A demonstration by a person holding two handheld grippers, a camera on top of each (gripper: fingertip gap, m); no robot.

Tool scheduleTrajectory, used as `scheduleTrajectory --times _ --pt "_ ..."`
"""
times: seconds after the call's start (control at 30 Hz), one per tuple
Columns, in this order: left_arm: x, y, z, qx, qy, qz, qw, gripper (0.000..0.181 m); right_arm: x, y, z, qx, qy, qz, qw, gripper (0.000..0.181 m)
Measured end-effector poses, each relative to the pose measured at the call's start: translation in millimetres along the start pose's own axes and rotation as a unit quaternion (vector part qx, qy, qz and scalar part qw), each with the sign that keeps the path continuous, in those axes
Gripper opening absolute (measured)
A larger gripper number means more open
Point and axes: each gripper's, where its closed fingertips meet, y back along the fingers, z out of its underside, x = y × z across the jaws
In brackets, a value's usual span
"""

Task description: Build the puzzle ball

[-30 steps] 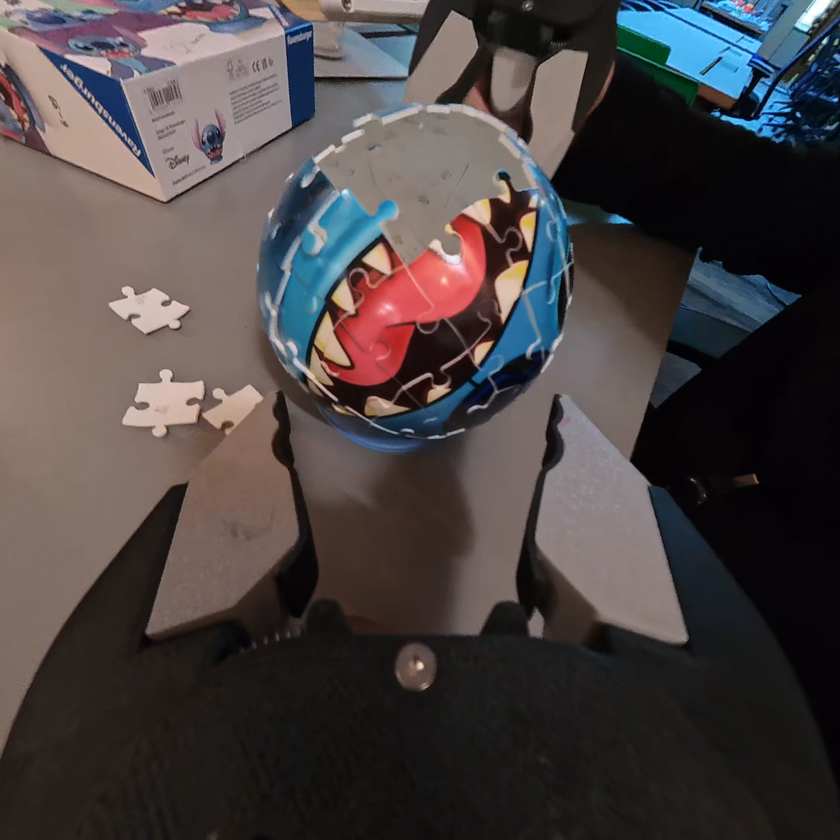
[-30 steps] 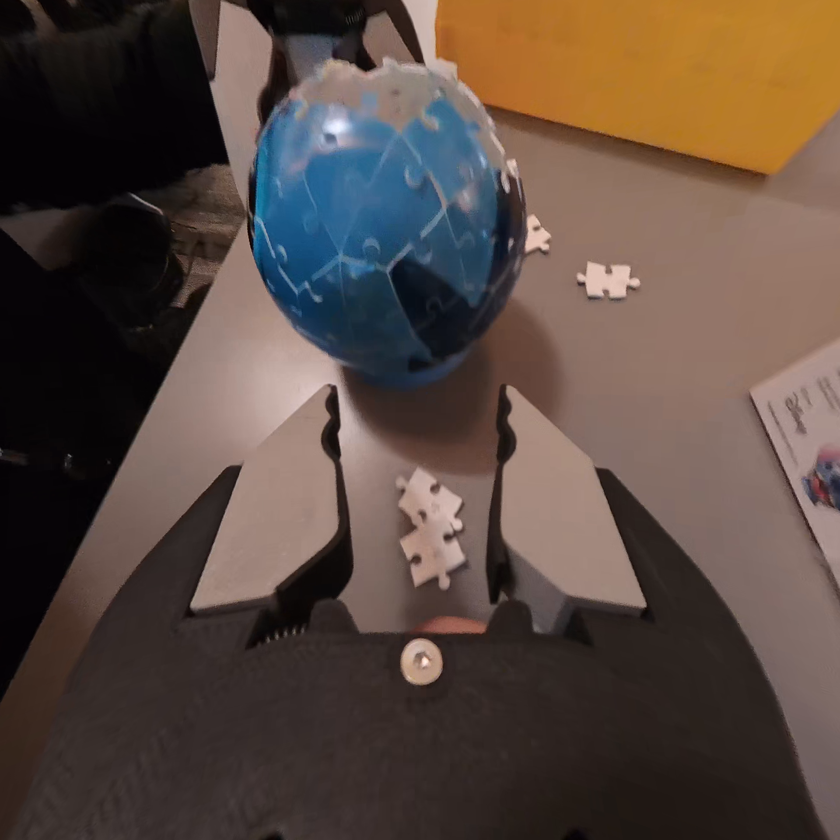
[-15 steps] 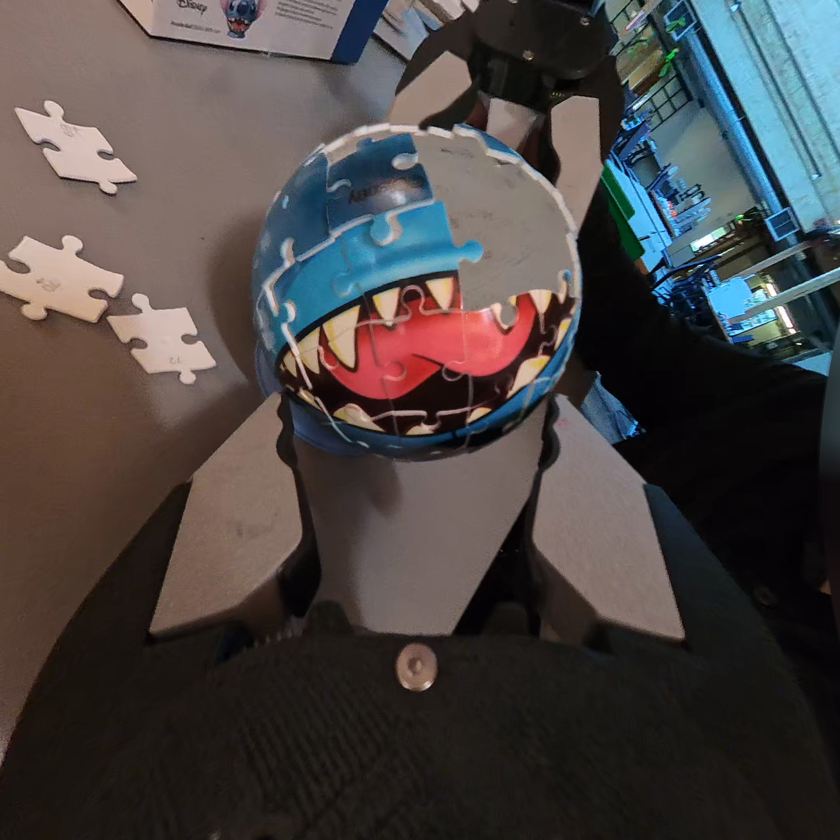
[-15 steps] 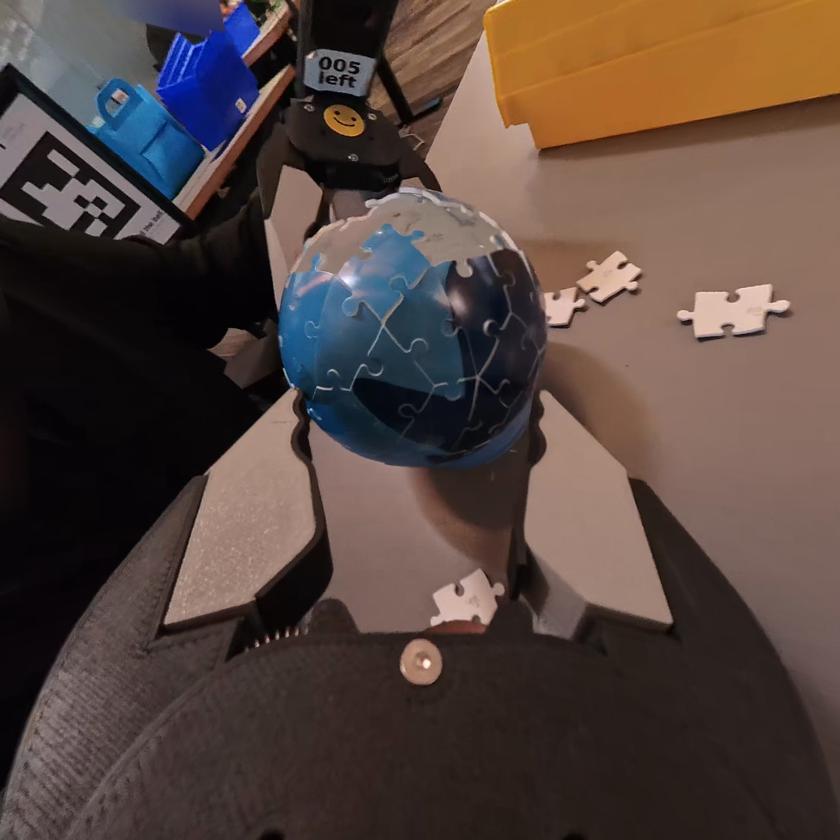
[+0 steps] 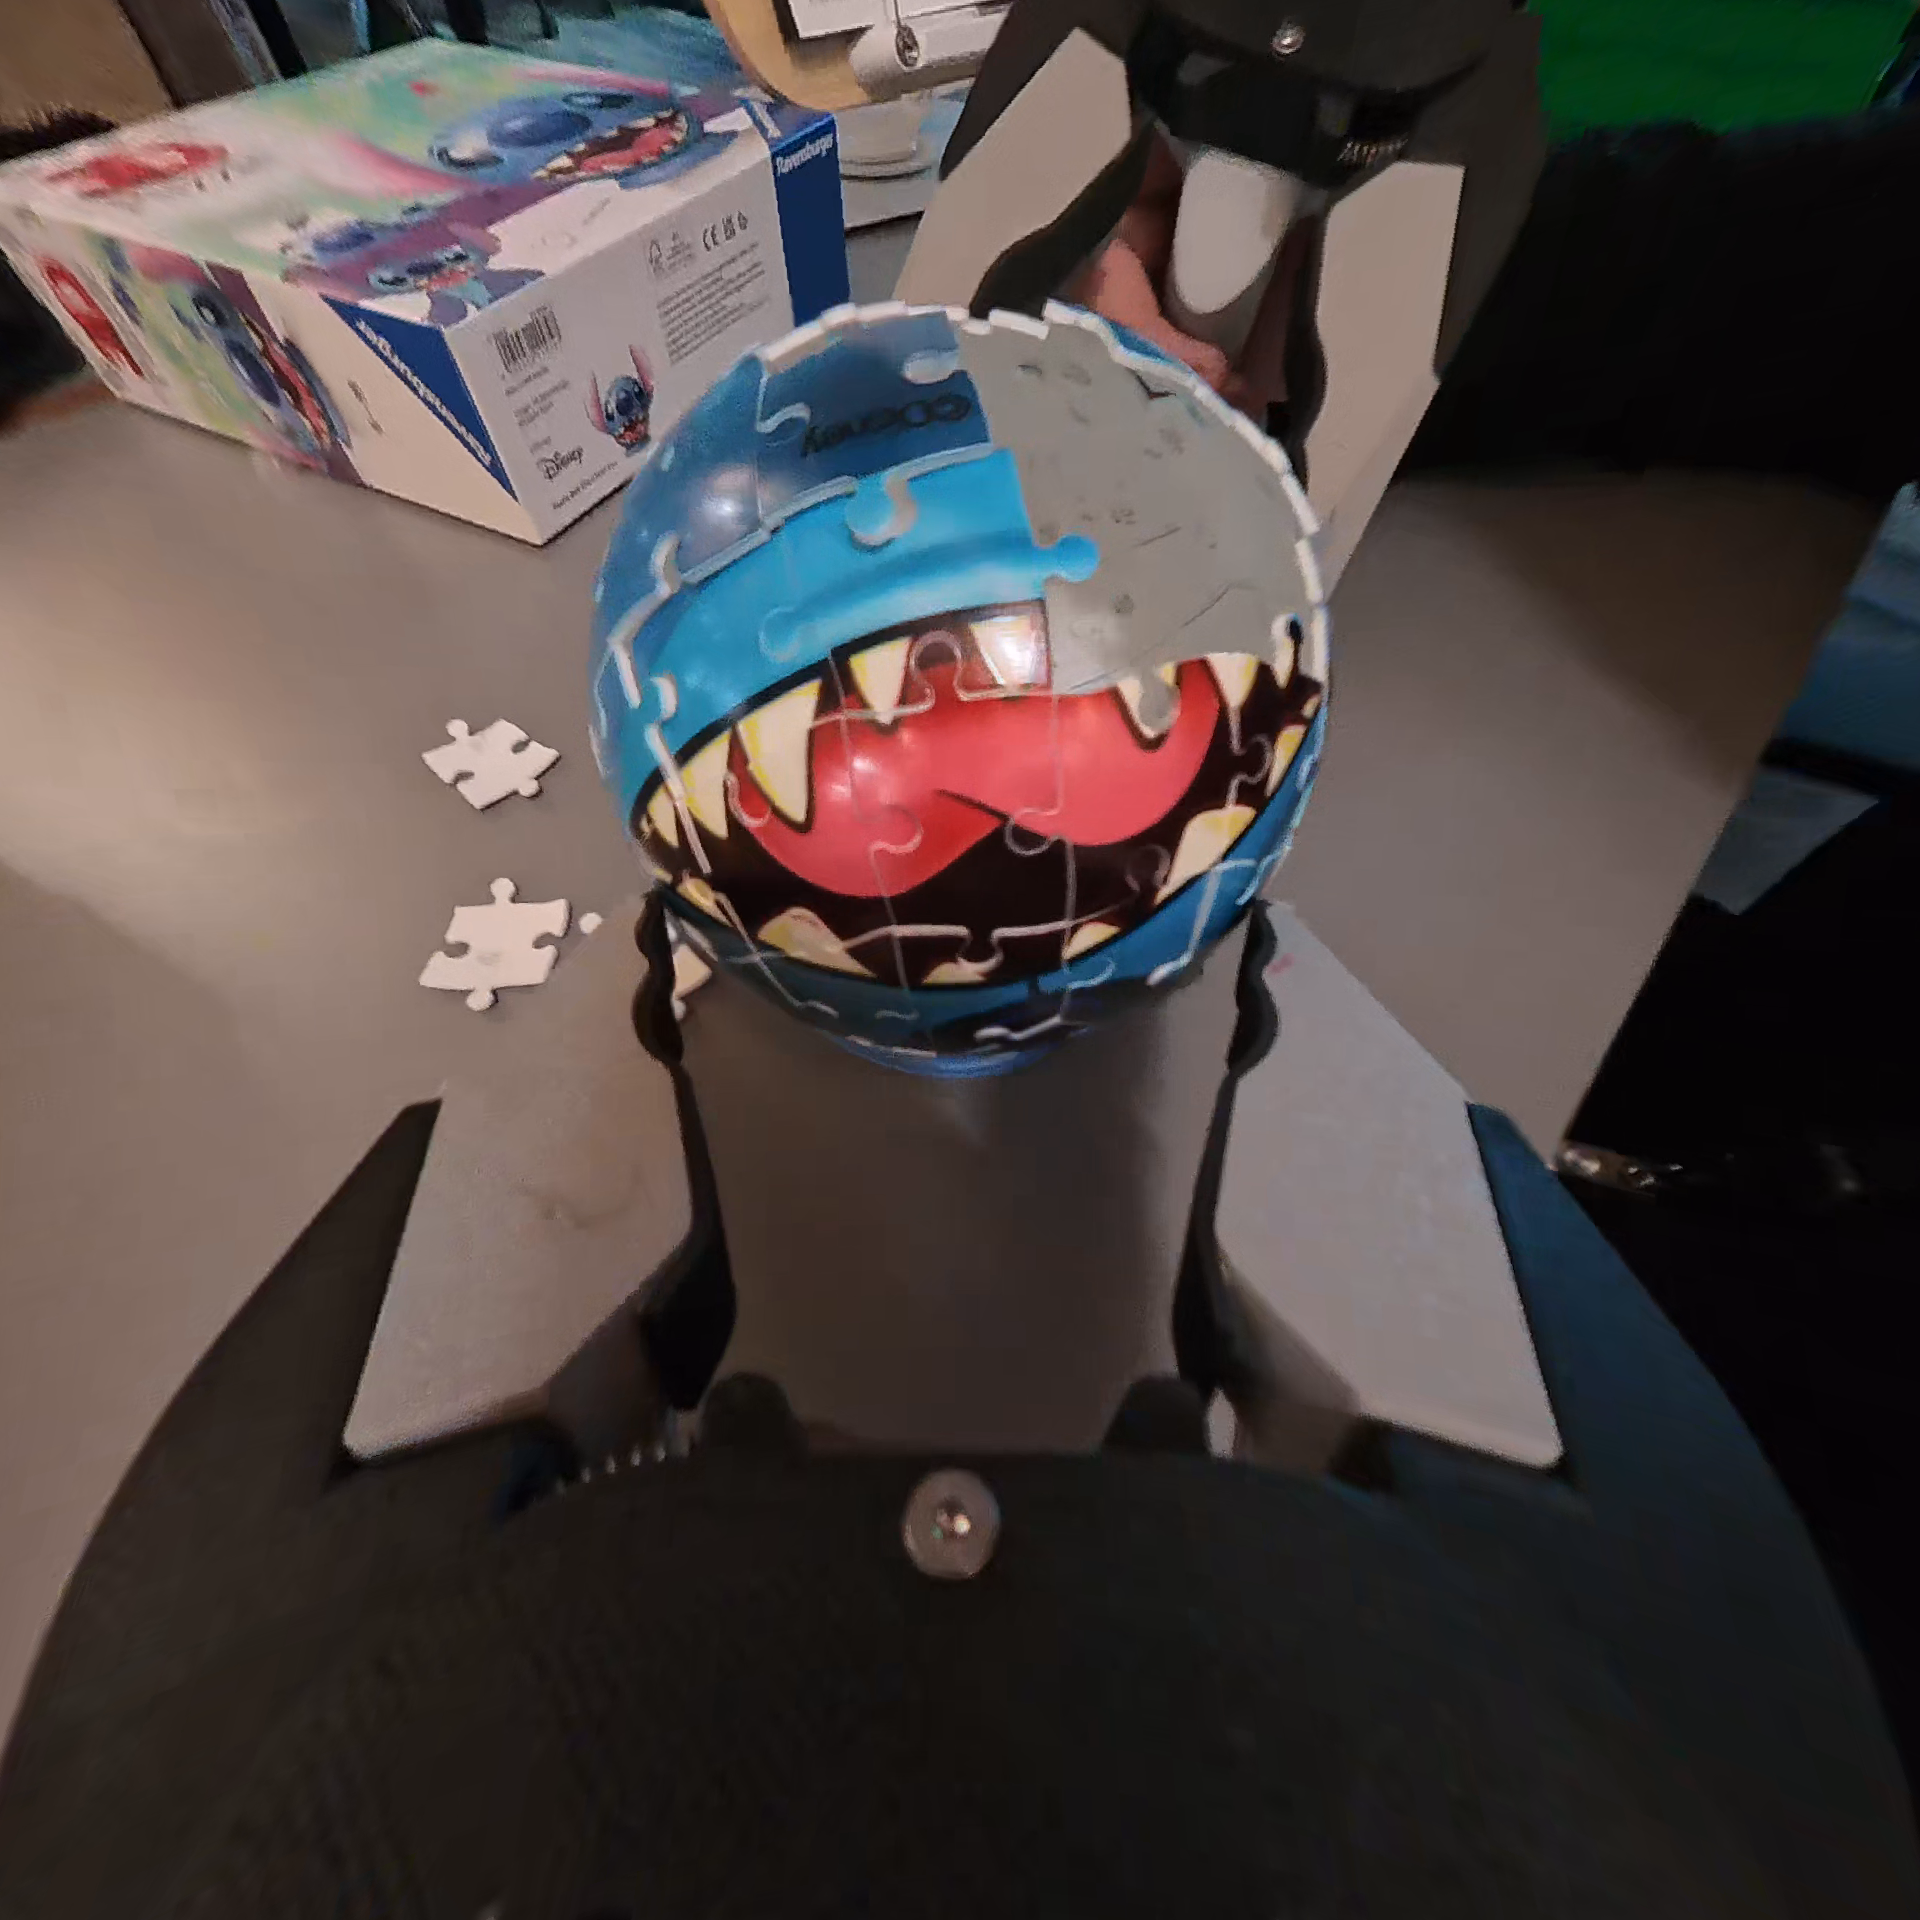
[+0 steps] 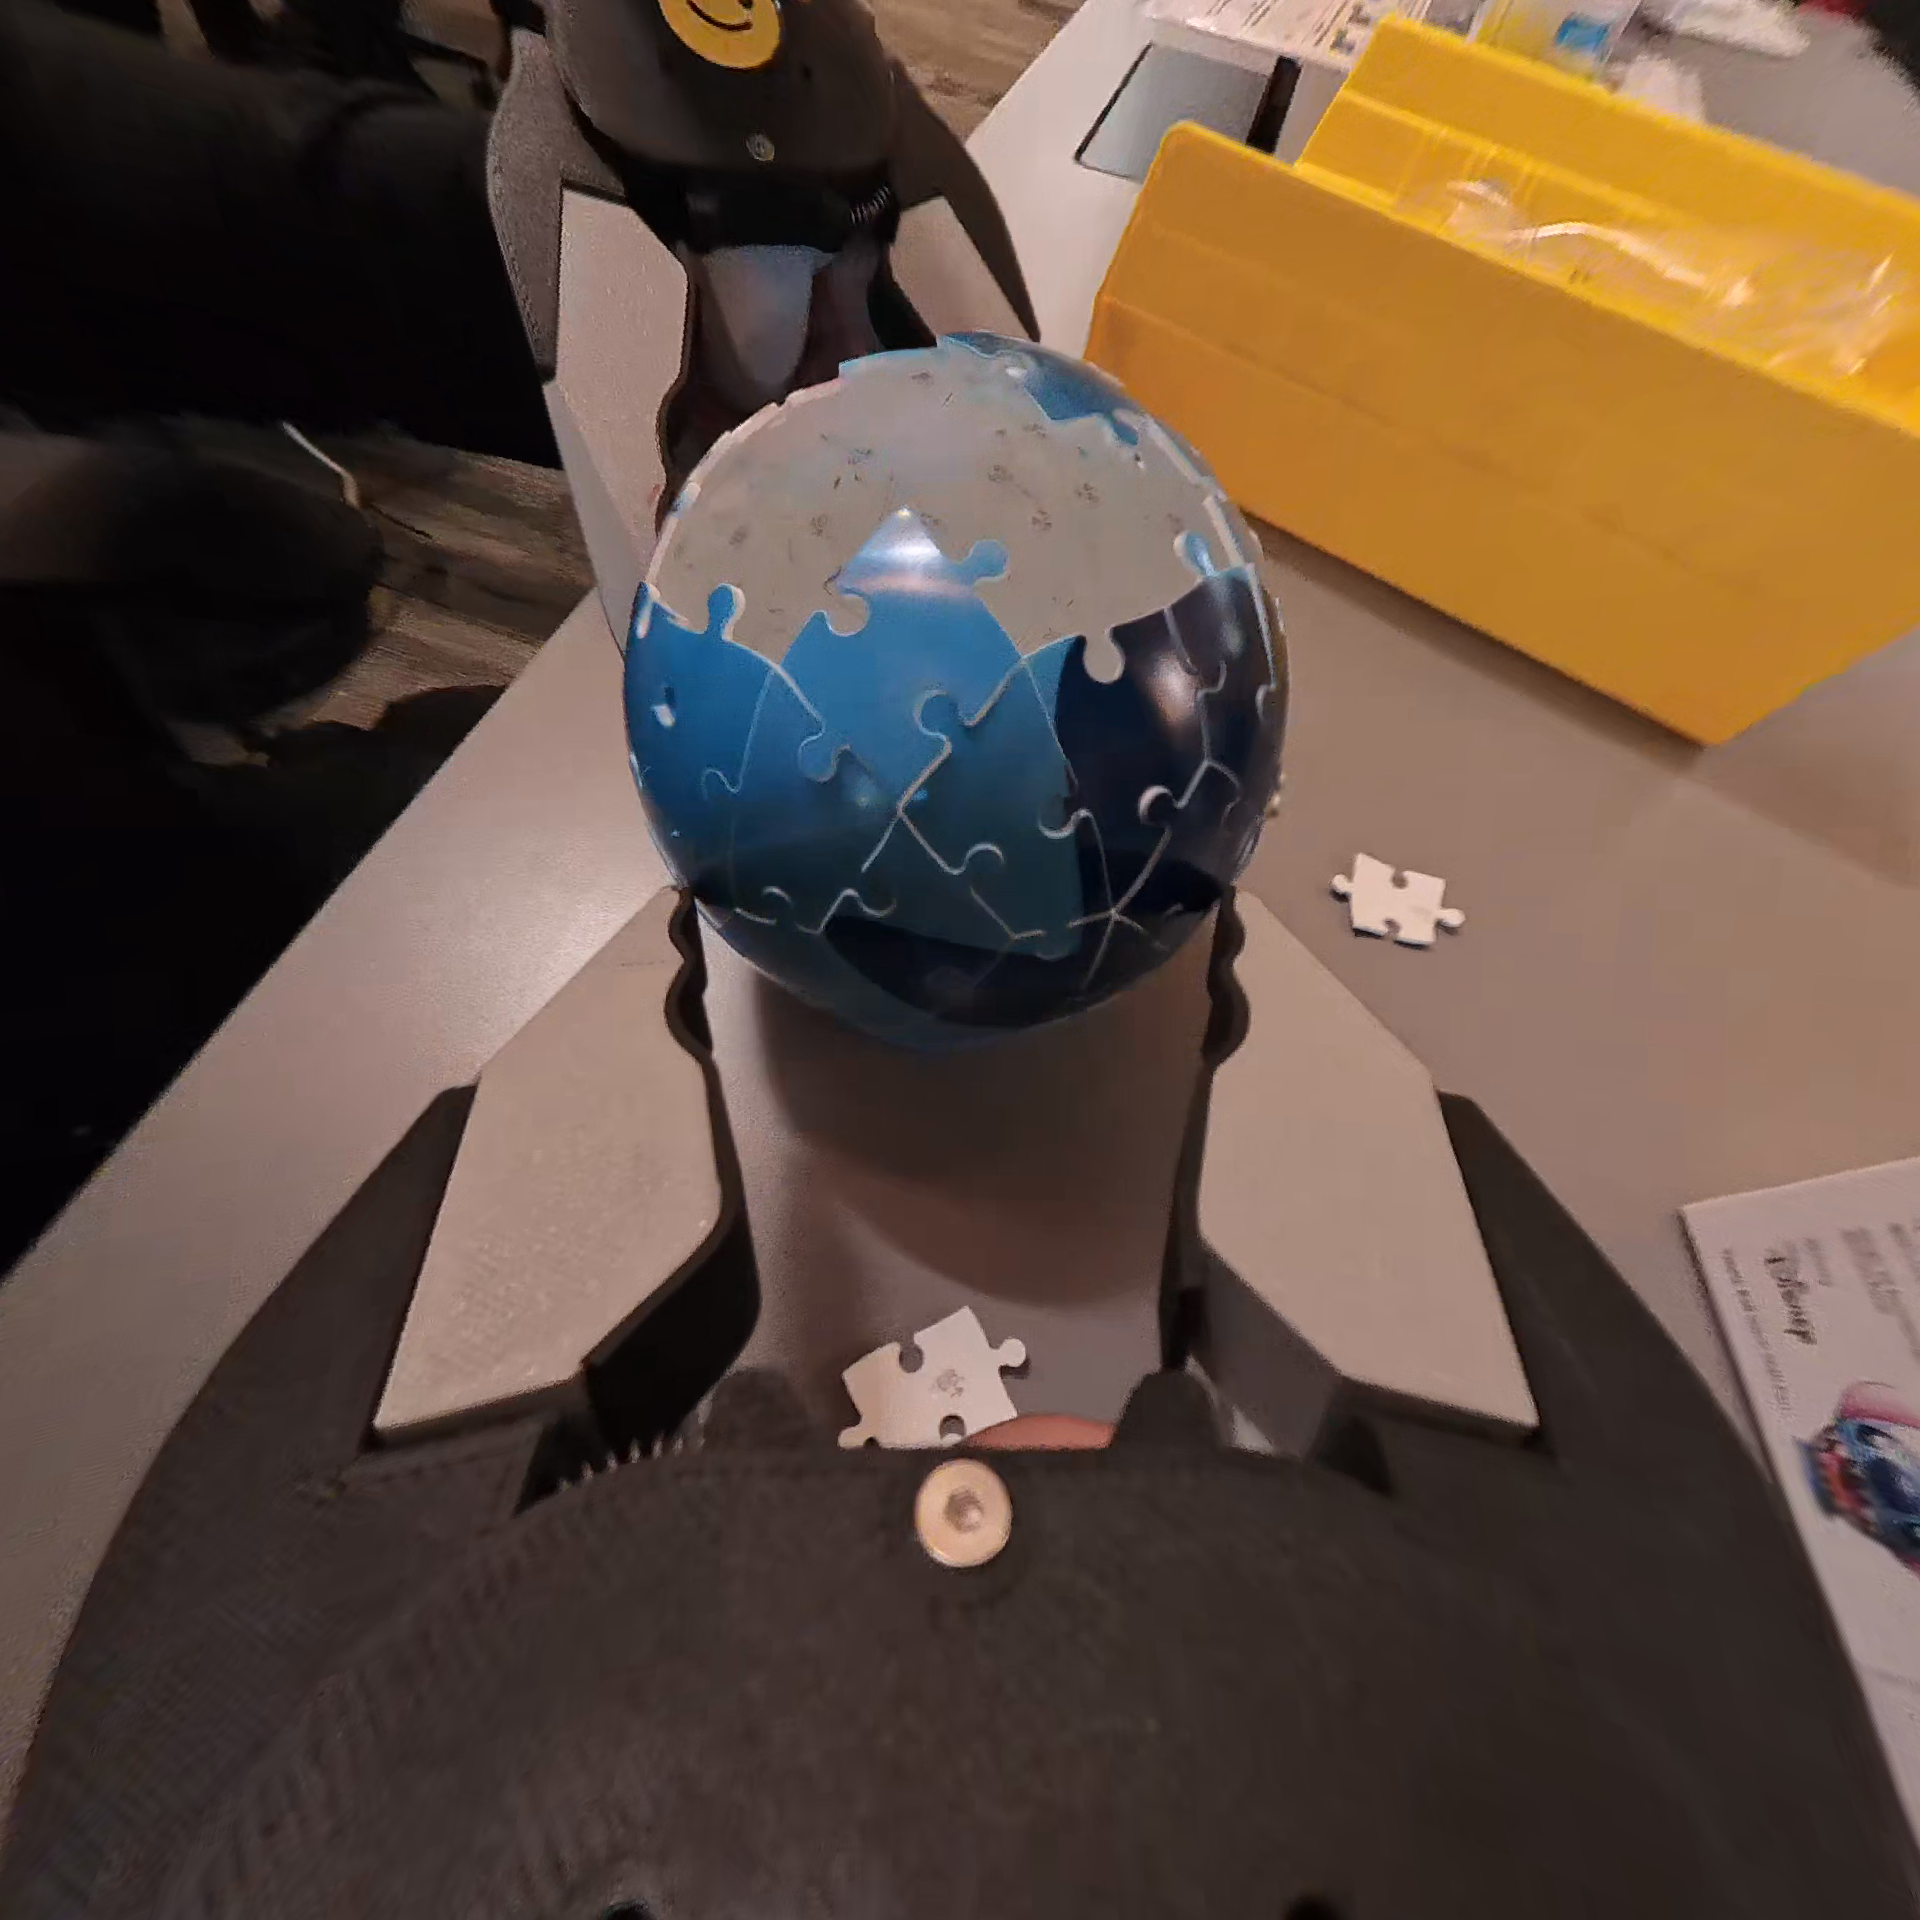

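The puzzle ball (image 5: 966, 748) stands on the grey table (image 5: 208, 1039), blue with a red mouth and teeth. A large grey unprinted patch shows at its top. From the other side (image 6: 935, 748) it is blue and dark blue. My left gripper (image 5: 951, 925) is open, its fingertips flanking the ball's lower sides. My right gripper (image 6: 956, 925) is open and flanks the ball from the opposite side. Each gripper shows behind the ball in the other's view. I cannot tell if the tips touch the ball.
White loose pieces (image 5: 488, 761) (image 5: 497, 943) lie left of the ball, with others on the far side (image 6: 1397, 899) and between my right fingers (image 6: 935, 1392). The puzzle box (image 5: 416, 312), a yellow bin (image 6: 1507, 416) and a leaflet (image 6: 1829, 1403) stand around. The table edge is close.
Both grippers have moved in from either side until their fingertips flank the ball. The right jaws have opened wider. The ball shows turned, with blue pieces where grey showed.
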Motion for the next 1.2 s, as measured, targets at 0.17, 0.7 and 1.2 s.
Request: scheduleTrajectory --times 0.17,0.7,1.2 --pt "1.2 3.8 5.7 -0.002 0.018 0.009 1.0 0.102 -1.8 7.4 -6.5 0.024 0.069 0.042 0.996 0.085" --pt "2.7 2.6 0.8 0.01 0.046 0.008 0.999 0.105 3.8 1.4 -12.1 0.061 -0.049 -0.094 0.993 0.095" --pt "-2.7 5.1 3.2 -0.003 -0.048 -0.001 0.999 0.105 -7.6 9.2 -17.9 0.052 0.135 0.081 0.986 0.079"
